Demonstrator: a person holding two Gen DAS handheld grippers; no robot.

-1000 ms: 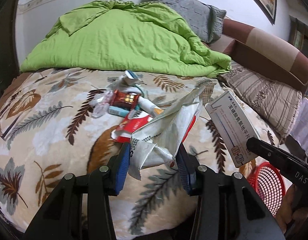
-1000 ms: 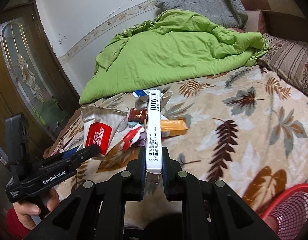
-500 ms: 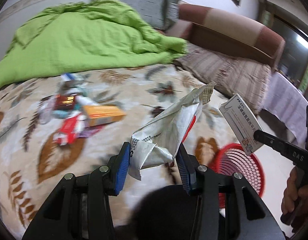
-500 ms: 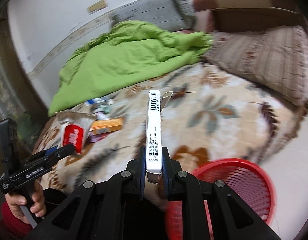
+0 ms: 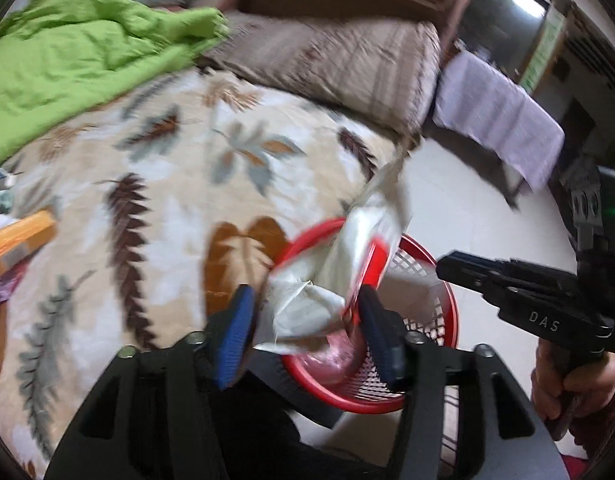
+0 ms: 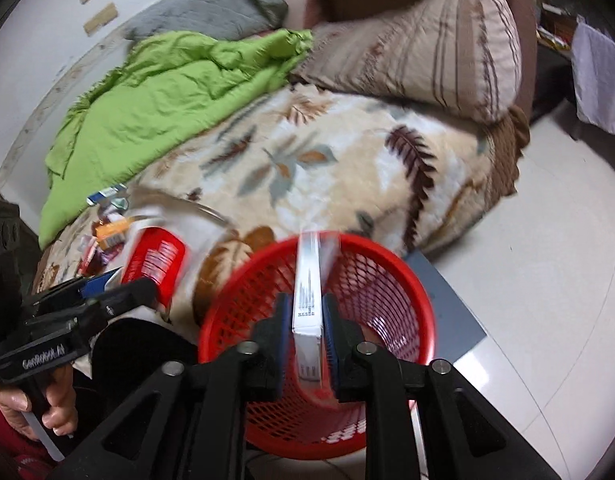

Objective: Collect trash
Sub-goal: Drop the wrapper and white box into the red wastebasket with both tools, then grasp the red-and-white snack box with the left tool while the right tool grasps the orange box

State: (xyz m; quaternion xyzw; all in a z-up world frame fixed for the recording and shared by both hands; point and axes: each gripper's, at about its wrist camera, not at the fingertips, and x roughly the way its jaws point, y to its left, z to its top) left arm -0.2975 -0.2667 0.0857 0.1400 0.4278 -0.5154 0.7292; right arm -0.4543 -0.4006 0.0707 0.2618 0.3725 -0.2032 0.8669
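Note:
My left gripper (image 5: 305,330) is shut on a crumpled white and red wrapper (image 5: 339,280) and holds it over the rim of a red mesh basket (image 5: 435,356) on the floor by the bed. My right gripper (image 6: 305,336) is shut on a thin white box (image 6: 307,300), held upright above the same red basket (image 6: 243,300). The left gripper and its wrapper (image 6: 155,264) show at the left of the right wrist view. The right gripper's black body (image 5: 527,300) shows at the right of the left wrist view.
More trash lies on the leaf-patterned blanket (image 6: 347,184), including an orange box (image 5: 19,240) and small packets (image 6: 103,236). A green quilt (image 6: 155,96) and striped pillows (image 6: 427,48) lie behind. A white tiled floor (image 6: 547,280) surrounds the basket.
Both grippers swung right, away from the trash pile on the bed, and now hold the wrapper and the box over the red basket.

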